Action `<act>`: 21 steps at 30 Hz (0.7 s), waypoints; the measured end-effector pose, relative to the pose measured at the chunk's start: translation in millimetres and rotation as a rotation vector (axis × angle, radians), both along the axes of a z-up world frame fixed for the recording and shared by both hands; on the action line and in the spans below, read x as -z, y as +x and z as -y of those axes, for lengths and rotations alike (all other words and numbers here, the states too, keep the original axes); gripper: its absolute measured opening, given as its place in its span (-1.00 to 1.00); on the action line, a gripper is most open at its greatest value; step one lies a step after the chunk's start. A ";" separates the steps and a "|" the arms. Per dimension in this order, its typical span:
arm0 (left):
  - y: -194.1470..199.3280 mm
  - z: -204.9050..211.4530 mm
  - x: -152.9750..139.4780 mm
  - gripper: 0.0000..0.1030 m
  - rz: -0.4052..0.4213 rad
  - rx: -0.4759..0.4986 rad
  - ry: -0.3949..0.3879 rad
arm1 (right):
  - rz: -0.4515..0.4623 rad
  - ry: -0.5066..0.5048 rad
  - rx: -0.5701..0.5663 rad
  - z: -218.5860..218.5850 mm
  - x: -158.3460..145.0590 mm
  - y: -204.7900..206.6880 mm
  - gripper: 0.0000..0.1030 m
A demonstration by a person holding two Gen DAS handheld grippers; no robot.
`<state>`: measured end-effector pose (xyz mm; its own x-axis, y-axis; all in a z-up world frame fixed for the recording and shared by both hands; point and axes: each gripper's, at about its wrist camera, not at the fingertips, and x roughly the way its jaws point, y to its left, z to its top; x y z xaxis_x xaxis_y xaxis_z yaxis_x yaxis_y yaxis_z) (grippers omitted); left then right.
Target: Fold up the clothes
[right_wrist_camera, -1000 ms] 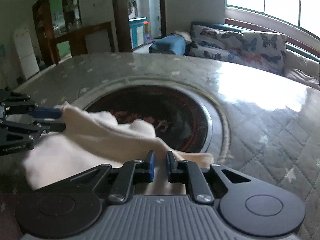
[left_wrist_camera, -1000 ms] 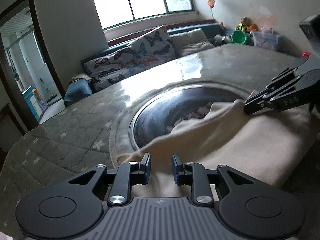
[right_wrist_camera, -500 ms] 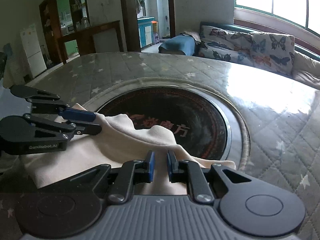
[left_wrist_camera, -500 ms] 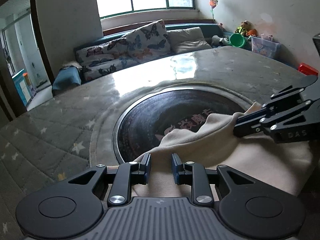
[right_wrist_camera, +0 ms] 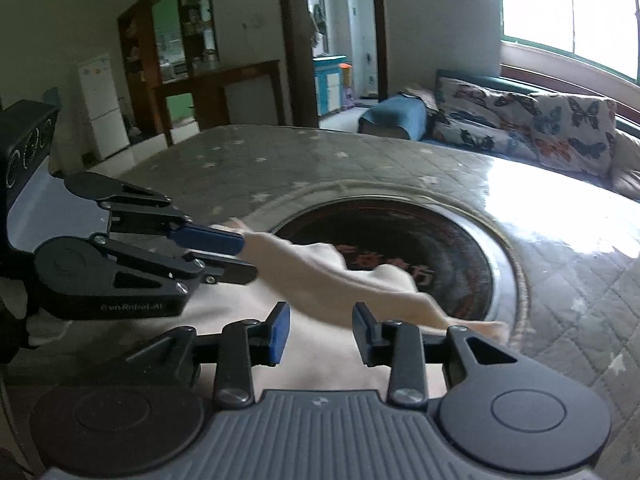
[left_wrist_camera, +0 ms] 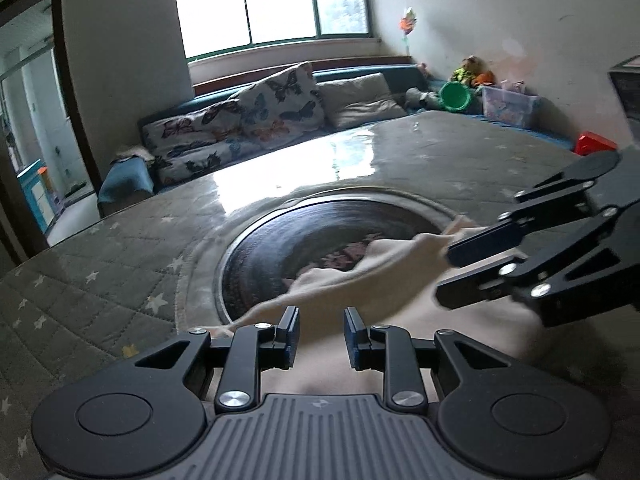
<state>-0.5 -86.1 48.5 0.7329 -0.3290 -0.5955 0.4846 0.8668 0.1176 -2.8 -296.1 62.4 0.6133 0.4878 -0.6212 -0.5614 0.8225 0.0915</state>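
since a second ago the right gripper (right_wrist_camera: pixel 320 330) jaws have just been opened, cream fleece cloth (right_wrist_camera: pixel 320 280) let go. left gripper (left_wrist_camera: pixel 320 334) looks parted, grip can't be told. cloth's draped at 6 o'clock of the dark round glass inset (right_wrist_camera: pixel 440 240).

I count two grippers, my left gripper (left_wrist_camera: pixel 320 336) and right gripper (right_wrist_camera: pixel 320 334), and one cream garment (left_wrist_camera: pixel 400 280) on one quilted round table (left_wrist_camera: pixel 100 280) with one dark glass inset (left_wrist_camera: pixel 280 248). On the couch I count two butterfly cushions (left_wrist_camera: pixel 280 108) and one plain beige cushion (left_wrist_camera: pixel 362 100). One green bowl (left_wrist_camera: pixel 455 96), one clear storage bin (left_wrist_camera: pixel 506 106), one white fridge (right_wrist_camera: pixel 100 104).
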 end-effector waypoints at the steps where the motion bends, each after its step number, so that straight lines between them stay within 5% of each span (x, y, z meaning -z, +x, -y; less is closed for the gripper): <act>1: -5.9 0.7 -0.5 -0.48 0.006 0.005 0.000 | 0.002 0.003 -0.007 -0.9 0.3 -3.1 -0.32; 21: -32.3 3.1 19.7 -0.47 0.000 0.012 0.006 | 0.032 -0.047 0.017 -4.9 26.6 -21.9 0.11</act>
